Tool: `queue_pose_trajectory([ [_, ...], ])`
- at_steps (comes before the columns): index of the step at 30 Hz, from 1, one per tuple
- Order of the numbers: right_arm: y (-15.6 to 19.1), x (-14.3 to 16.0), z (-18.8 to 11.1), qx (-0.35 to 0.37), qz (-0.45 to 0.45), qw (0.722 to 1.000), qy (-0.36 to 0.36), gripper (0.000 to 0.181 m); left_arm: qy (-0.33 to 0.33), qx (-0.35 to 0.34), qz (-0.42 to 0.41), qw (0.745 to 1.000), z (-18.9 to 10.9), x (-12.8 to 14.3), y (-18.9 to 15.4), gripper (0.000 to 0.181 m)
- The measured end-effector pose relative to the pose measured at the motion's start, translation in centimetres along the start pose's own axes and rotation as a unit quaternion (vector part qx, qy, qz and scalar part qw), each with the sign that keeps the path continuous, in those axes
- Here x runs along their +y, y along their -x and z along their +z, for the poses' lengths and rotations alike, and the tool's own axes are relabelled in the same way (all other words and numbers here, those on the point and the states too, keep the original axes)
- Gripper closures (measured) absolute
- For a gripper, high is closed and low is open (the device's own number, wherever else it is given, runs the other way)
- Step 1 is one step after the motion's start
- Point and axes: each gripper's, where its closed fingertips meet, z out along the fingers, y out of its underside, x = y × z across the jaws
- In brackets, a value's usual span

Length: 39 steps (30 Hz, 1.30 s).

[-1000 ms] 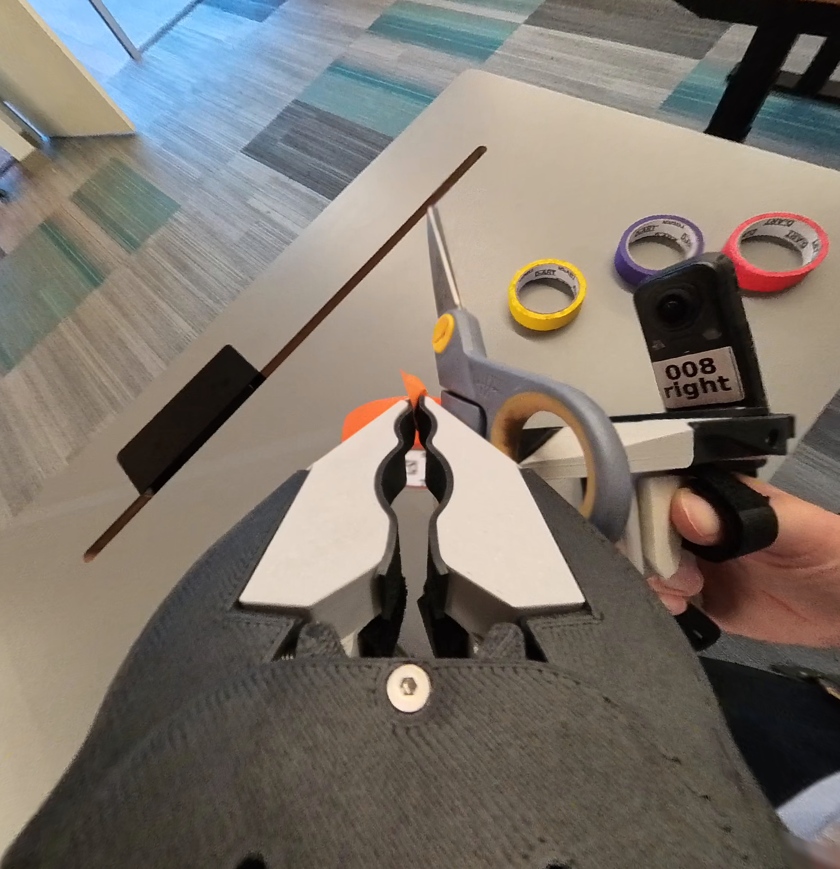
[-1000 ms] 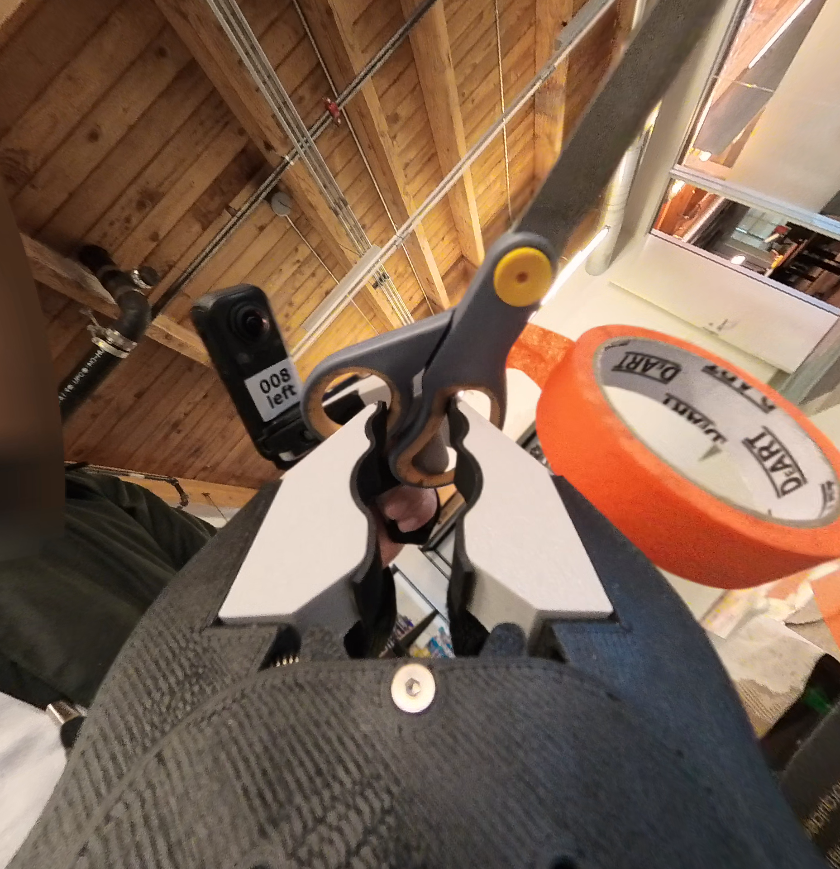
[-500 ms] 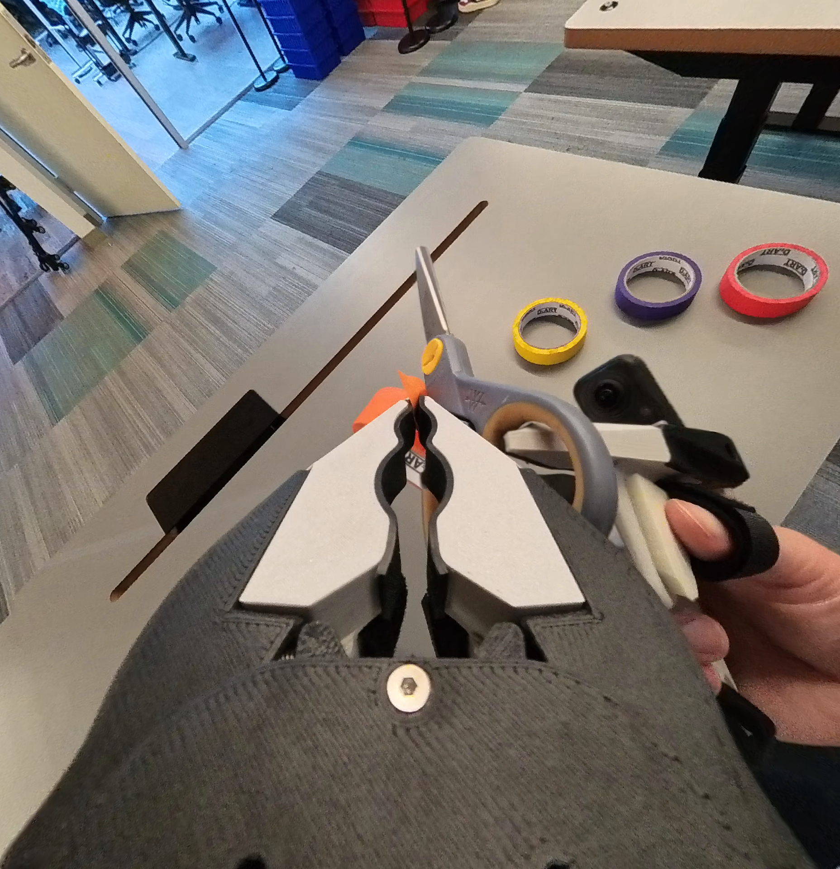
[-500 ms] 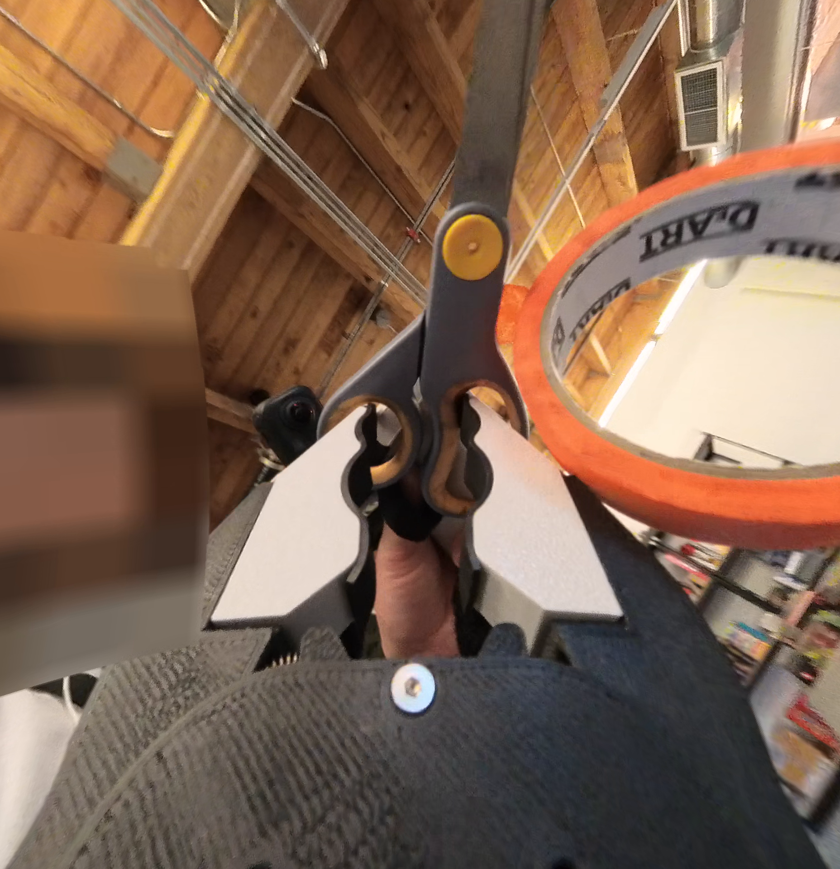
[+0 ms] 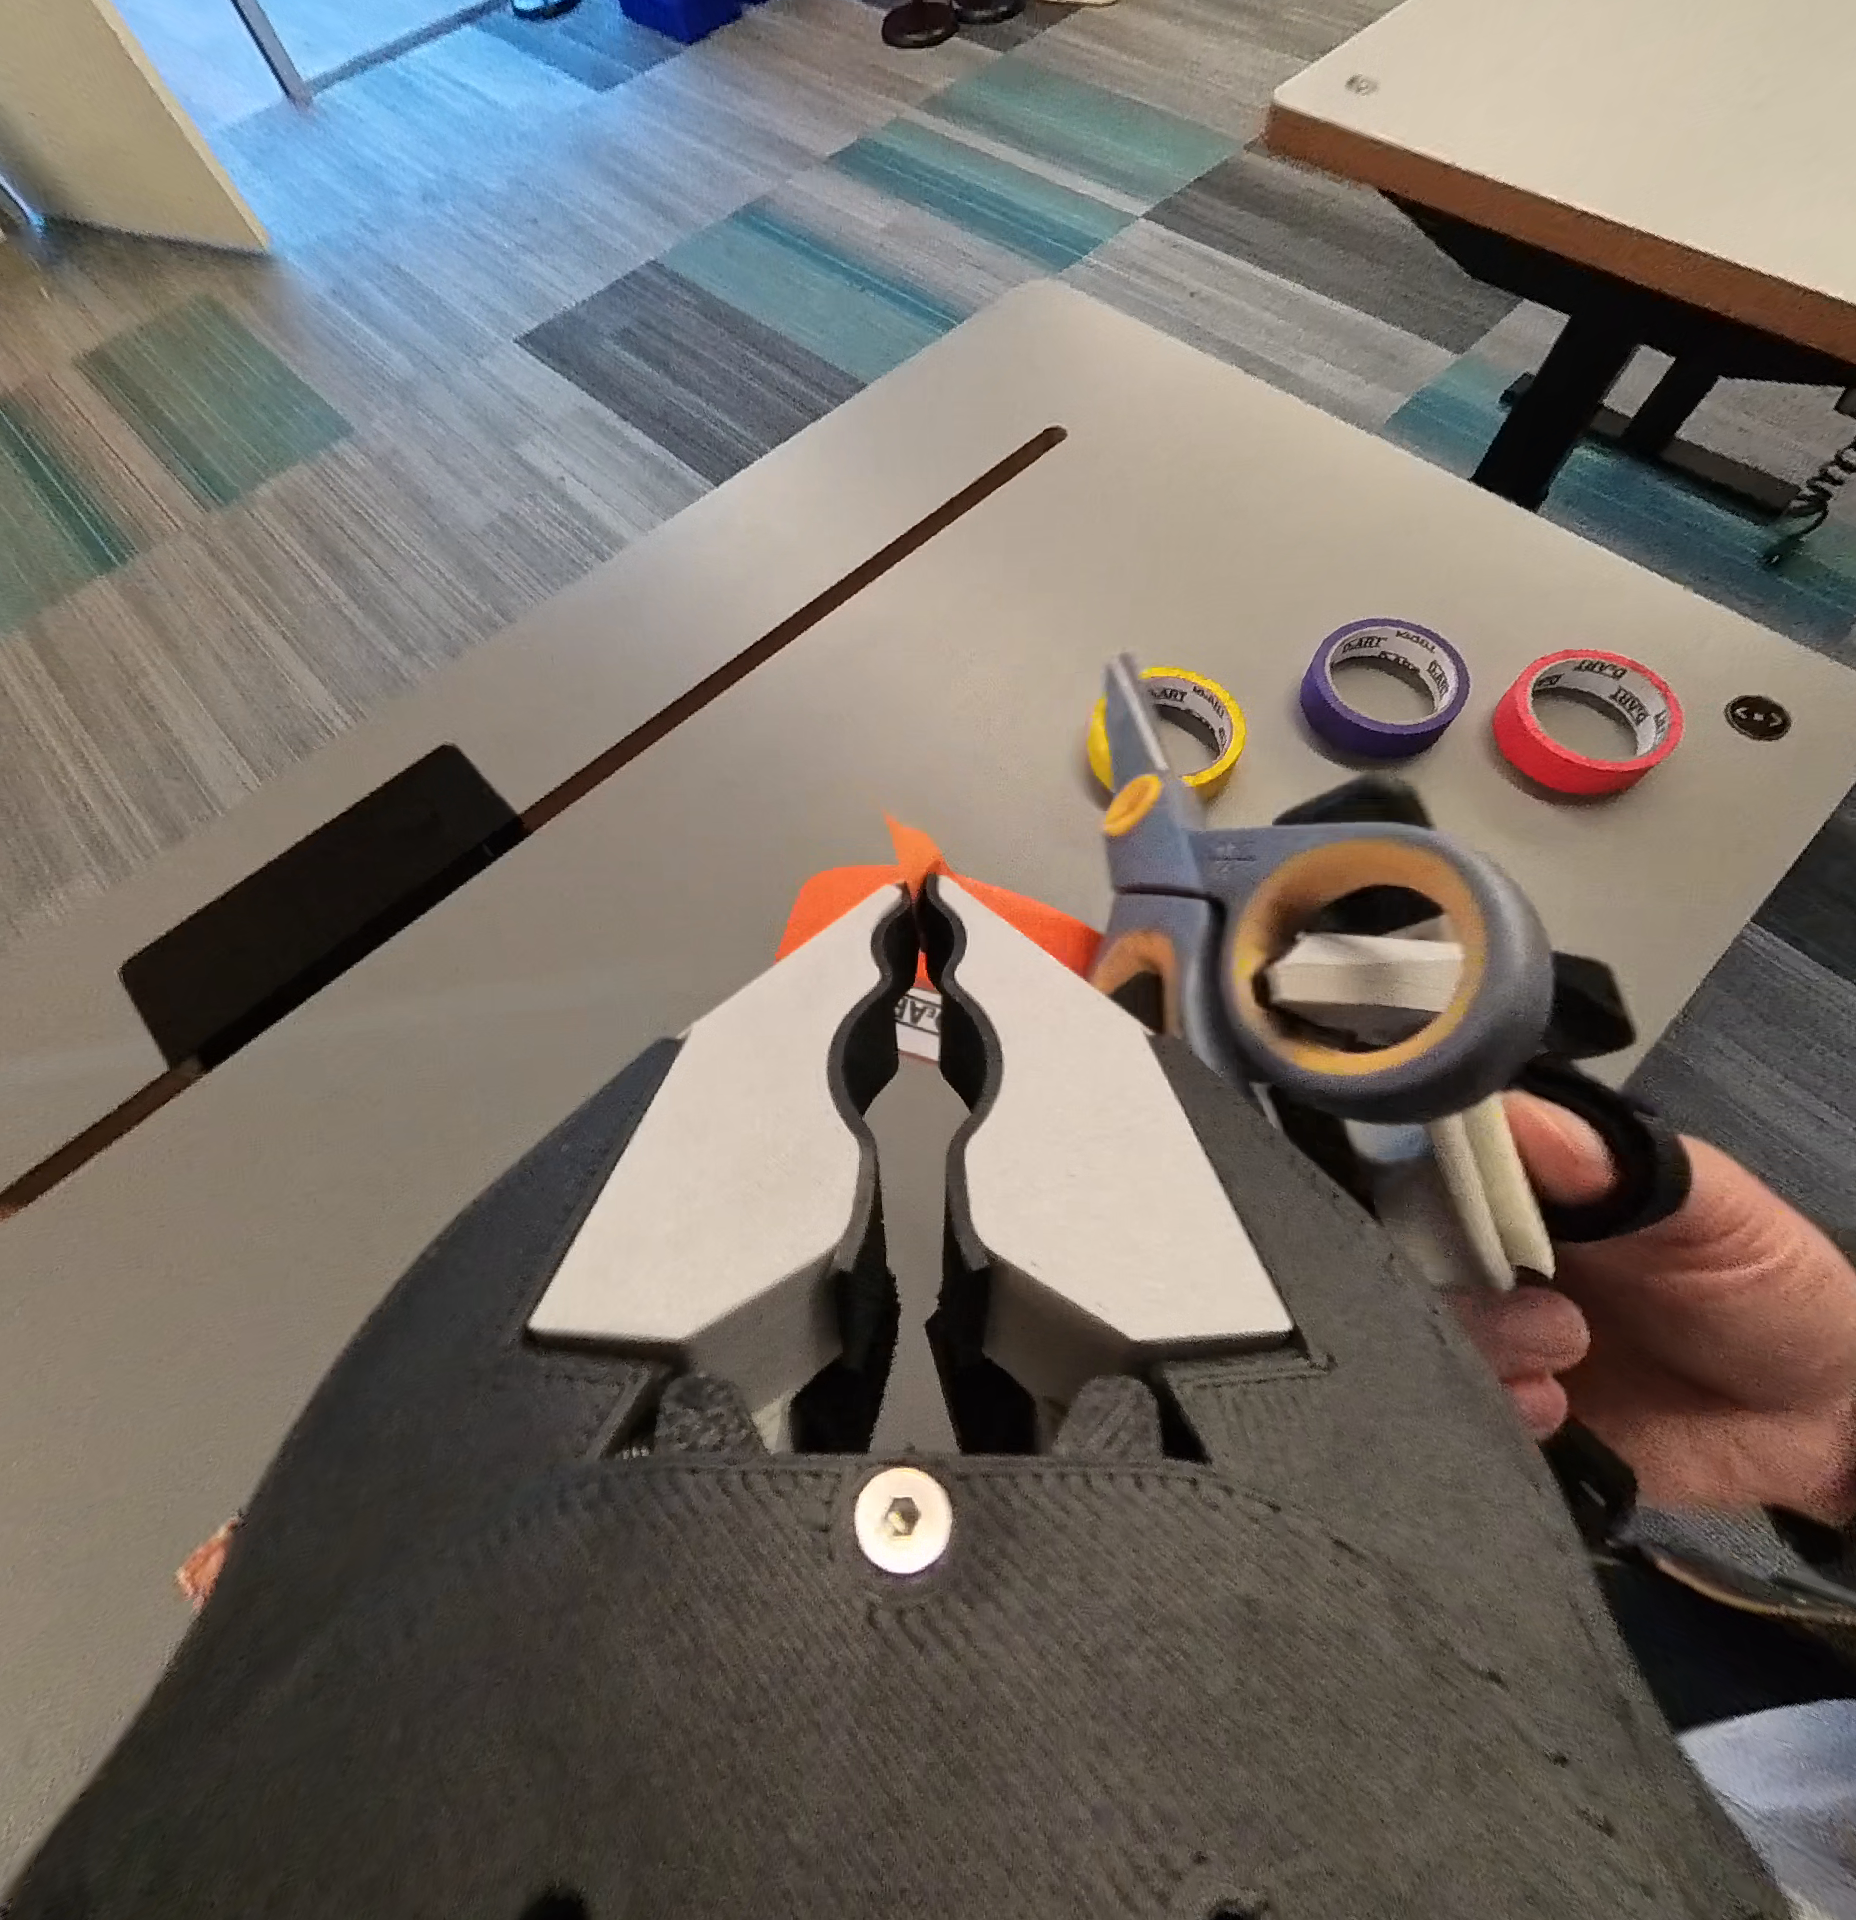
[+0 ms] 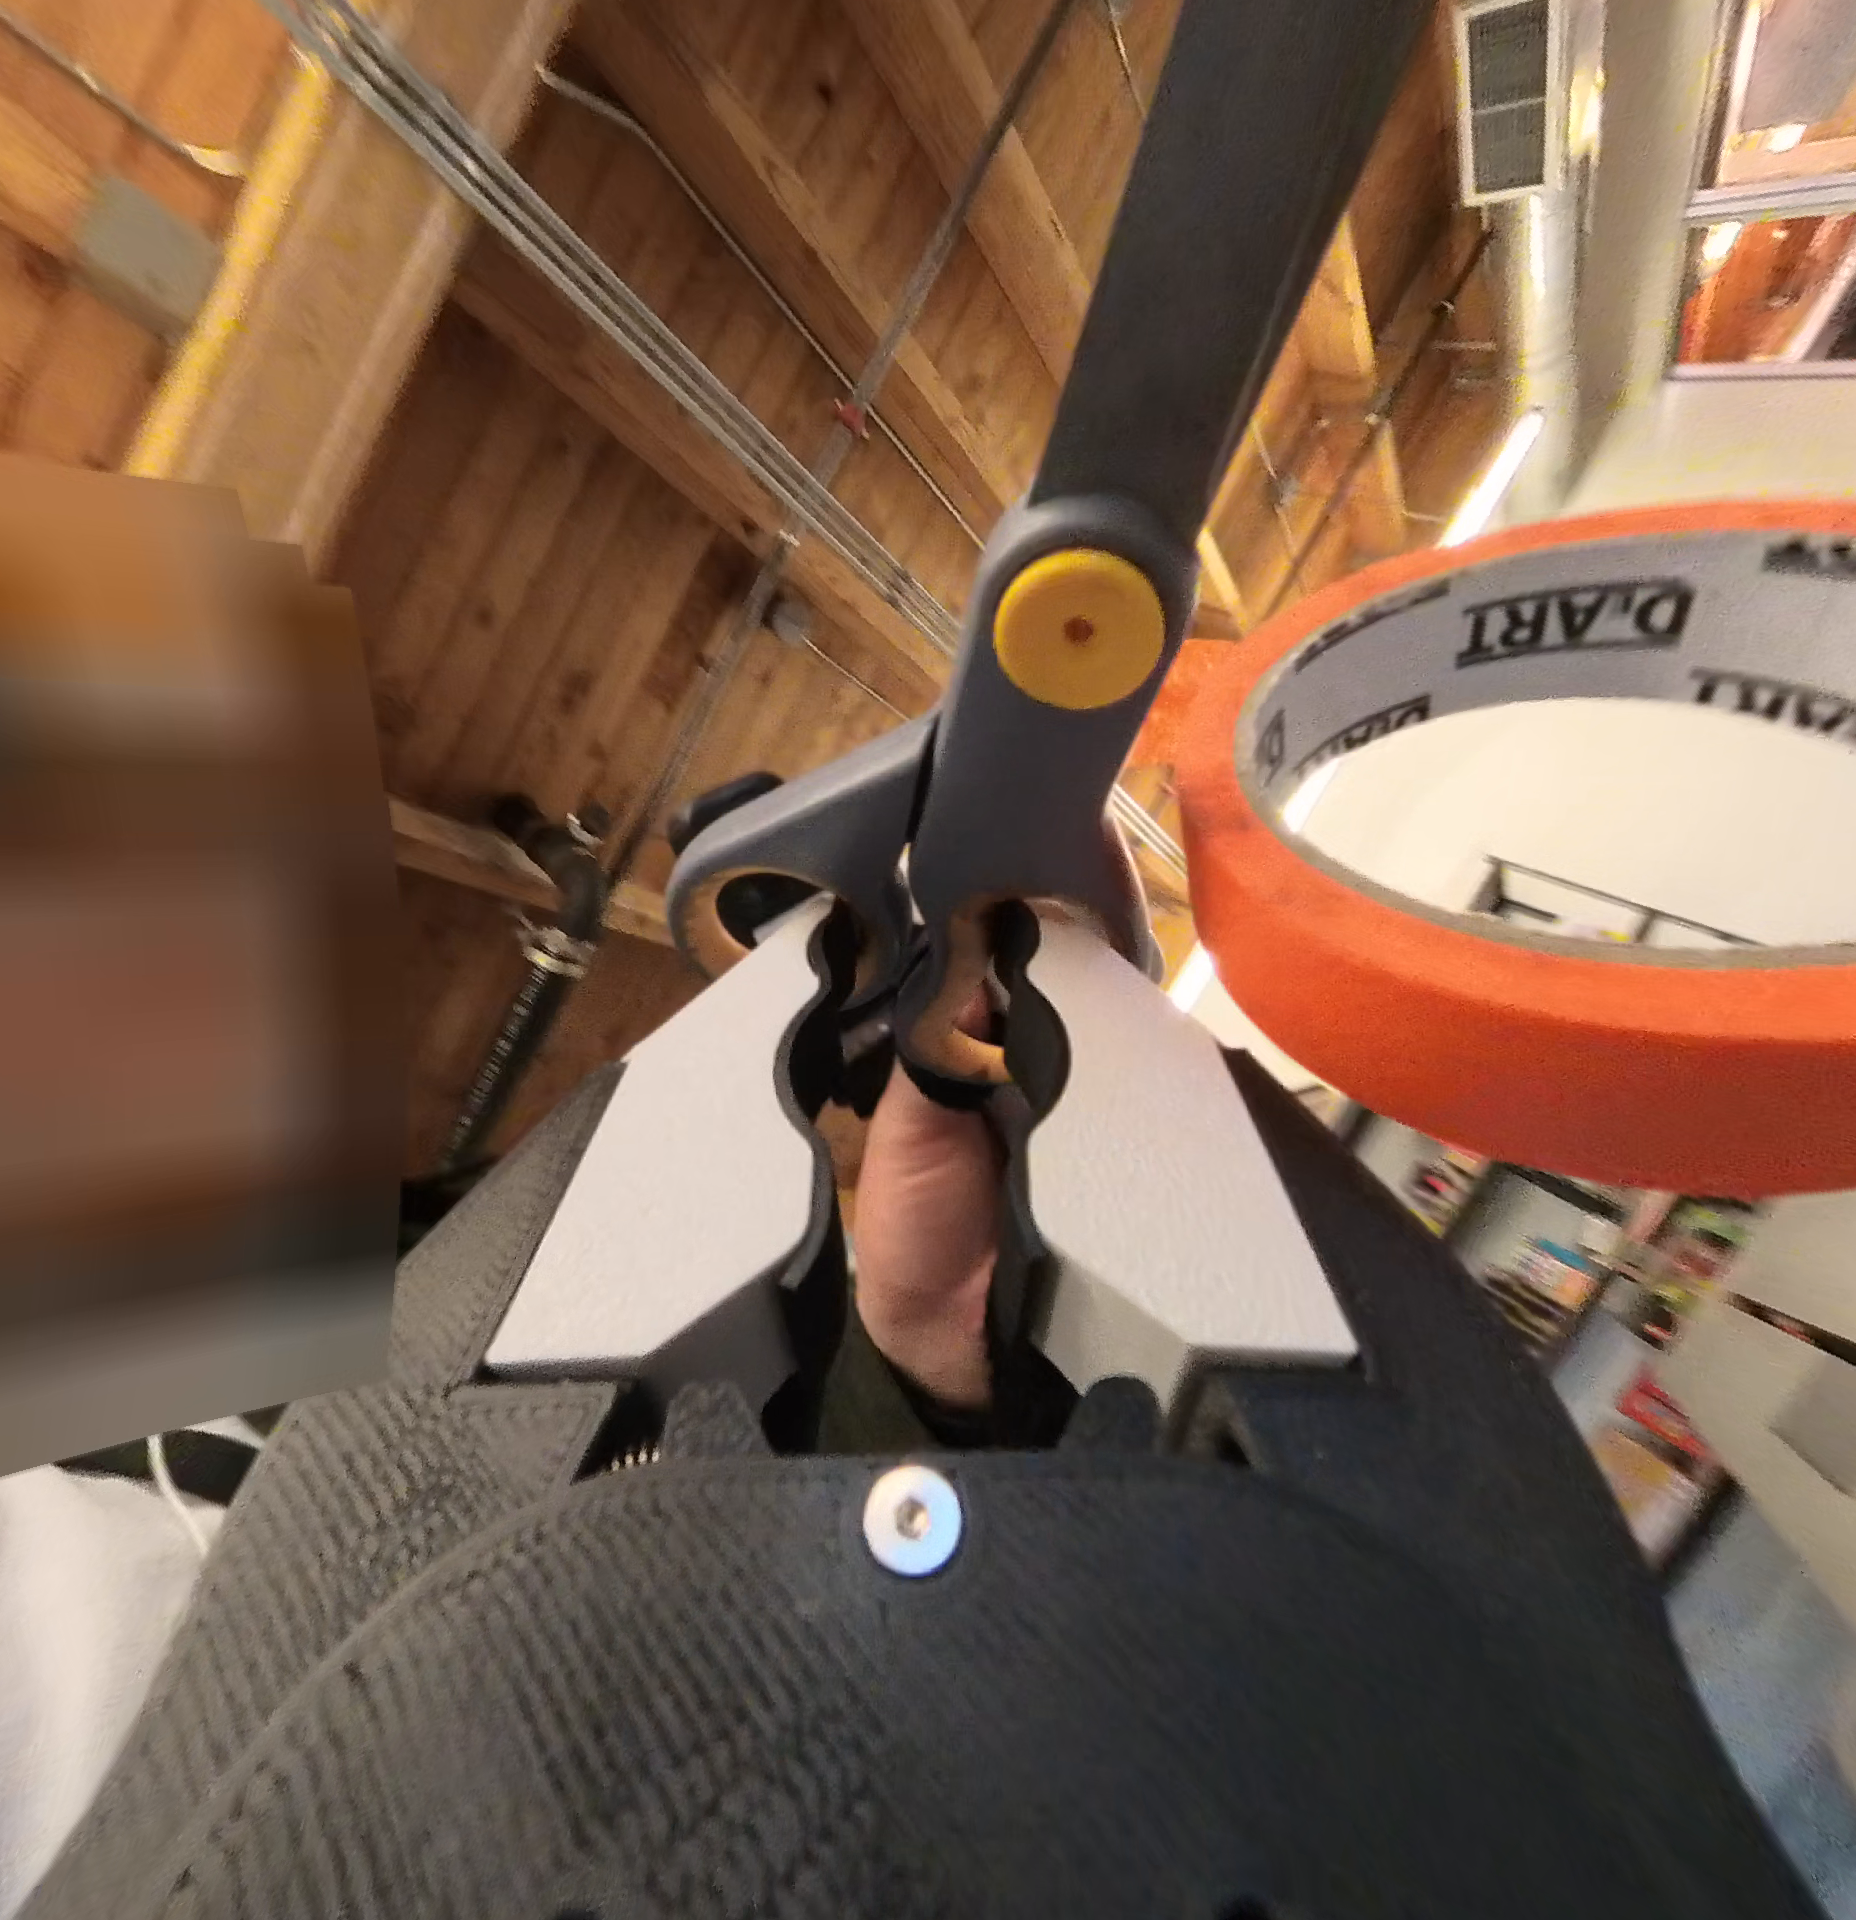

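So, my left gripper (image 5: pixel 919 894) pinches the orange tape (image 6: pixel 1526 935), my right gripper (image 6: pixel 929 935) clamps the scissors (image 6: pixel 1017 790) — nothing's cut yet, I reckon.

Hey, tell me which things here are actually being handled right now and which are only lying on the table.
In the grippers:
- orange tape roll, its loose end pinched in the left gripper
- scissors, handles clamped in the right gripper

Lying on the grey table, untouched:
- yellow tape roll
- purple tape roll
- red tape roll

table (image 5: pixel 695 831) left half bare | right: yellow roll (image 5: pixel 1166 729), purple roll (image 5: pixel 1383 689), red roll (image 5: pixel 1586 721) in a row
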Motion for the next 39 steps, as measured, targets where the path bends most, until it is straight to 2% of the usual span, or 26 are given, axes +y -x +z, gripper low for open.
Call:
queue_pose_trajectory([
  [5,-1.2,0.6,-1.4,0.092,-0.082,0.988,0.092,0.157,0.027,0.013,-0.016,0.999,0.2,1.2,0.9,0.181],
  [9,-2.6,1.0,-3.8,0.181,-0.159,0.952,0.188,0.156,0.050,0.021,-0.021,0.998,0.5,2.4,1.5,0.181],
  [12,-2.9,1.6,-5.3,0.217,-0.170,0.931,0.239,0.155,0.067,0.029,-0.028,0.997,0.8,3.4,1.5,0.181],
  [15,-3.3,1.0,-6.0,0.236,-0.165,0.929,0.233,0.145,0.083,0.036,-0.031,0.995,1.2,4.4,1.4,0.181],
  [22,-4.1,0.8,-7.5,0.258,-0.150,0.927,0.228,0.144,0.099,0.046,-0.042,0.993,1.7,5.8,1.2,0.181],
  [23,-4.1,0.8,-7.5,0.256,-0.153,0.927,0.229,0.137,0.101,0.047,-0.043,0.993,1.7,5.9,1.2,0.181],
  [30,-4.3,1.8,-7.5,0.260,-0.166,0.915,0.261,0.136,0.108,0.055,-0.044,0.992,1.8,6.4,1.0,0.181],
  [34,-4.3,2.1,-7.3,0.253,-0.158,0.918,0.261,0.135,0.113,0.058,-0.044,0.991,1.8,6.9,0.7,0.181],
  [39,-4.8,3.6,-8.1,0.260,-0.132,0.910,0.295,0.135,0.123,0.066,-0.049,0.989,1.9,7.7,0.6,0.181],
])
